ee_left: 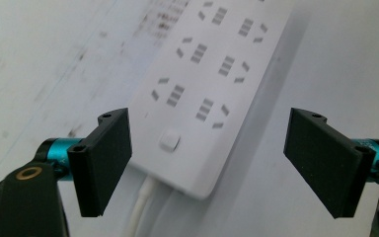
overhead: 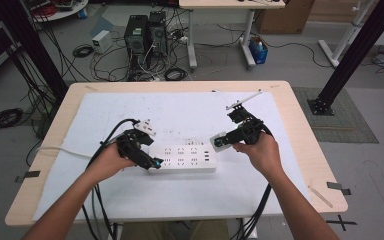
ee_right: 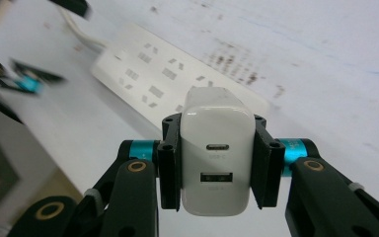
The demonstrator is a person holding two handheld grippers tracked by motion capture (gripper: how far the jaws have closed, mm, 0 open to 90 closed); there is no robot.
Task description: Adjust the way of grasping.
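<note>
The right gripper [ee_right: 217,163] is clamping a white charger [ee_right: 217,153], tilted toward 8 o'clock; the left gripper [ee_left: 207,158] is hovering spread wide over the power strip [ee_left: 197,94]. No writing is readable.

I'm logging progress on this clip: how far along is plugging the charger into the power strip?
Done: the right tool has the white charger clamped. In hand: it hovers above the power strip, while the open left tool straddles the strip's switch end without gripping. Left: seating the charger in a socket.

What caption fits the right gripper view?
Right gripper clamps a white charger above the power strip.
</note>
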